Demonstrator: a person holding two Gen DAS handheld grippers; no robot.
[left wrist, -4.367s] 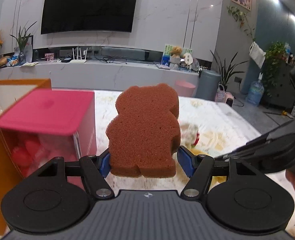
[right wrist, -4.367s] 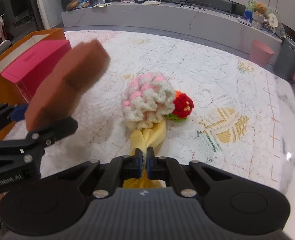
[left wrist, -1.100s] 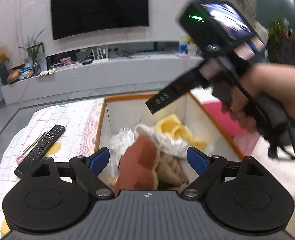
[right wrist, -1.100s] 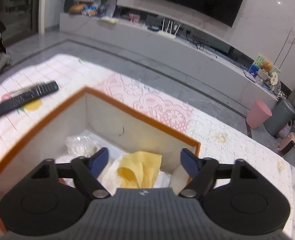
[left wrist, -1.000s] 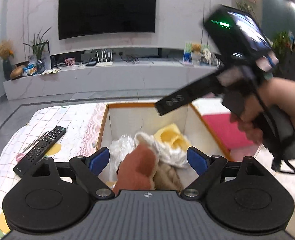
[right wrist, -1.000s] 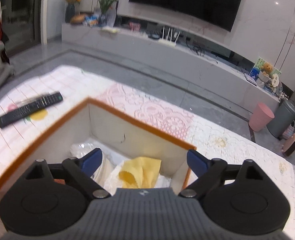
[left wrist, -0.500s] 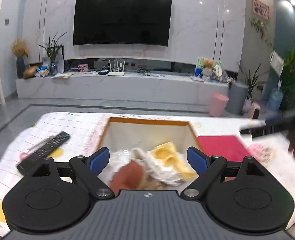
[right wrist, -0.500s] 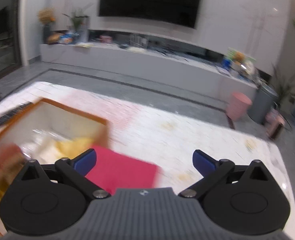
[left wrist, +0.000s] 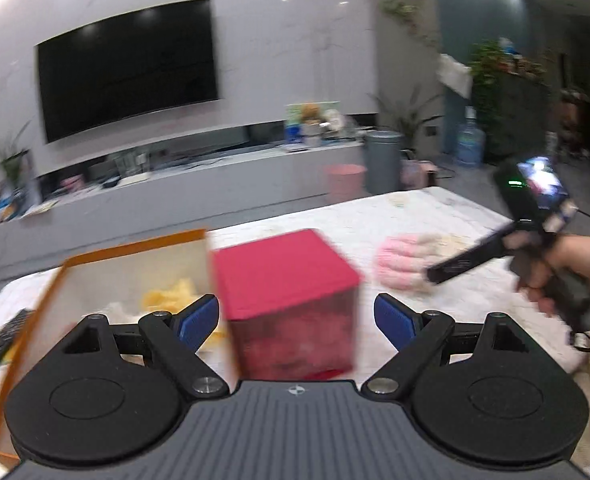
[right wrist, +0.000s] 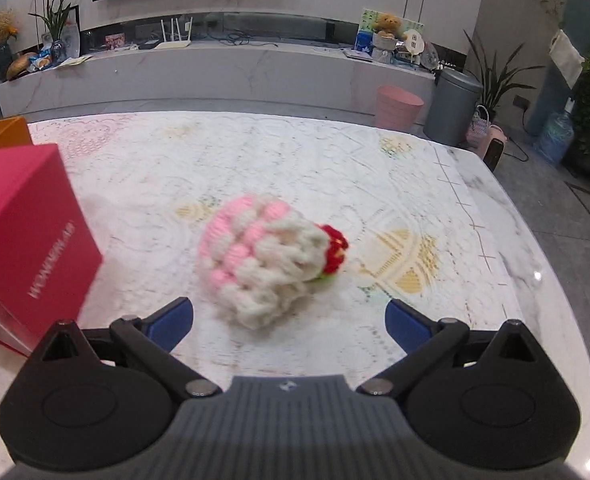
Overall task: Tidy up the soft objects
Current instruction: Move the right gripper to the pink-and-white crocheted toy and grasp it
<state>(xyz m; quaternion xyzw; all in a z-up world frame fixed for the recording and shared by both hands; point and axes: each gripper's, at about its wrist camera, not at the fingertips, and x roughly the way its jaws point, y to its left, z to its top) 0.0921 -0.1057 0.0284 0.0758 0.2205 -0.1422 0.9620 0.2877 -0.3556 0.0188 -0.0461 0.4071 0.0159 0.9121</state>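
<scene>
Knitted pink-and-white yarn bundle [right wrist: 267, 264] lies loose on the table [right wrist: 435, 184], just ahead of my right claw [right wrist: 289, 318], whose jaws stand wide apart and empty. My left claw [left wrist: 297, 318] gapes empty too. Yellow cloth [left wrist: 173, 294] already sits in the orange box [left wrist: 47, 292], so I judge the bundle is what's left.
</scene>
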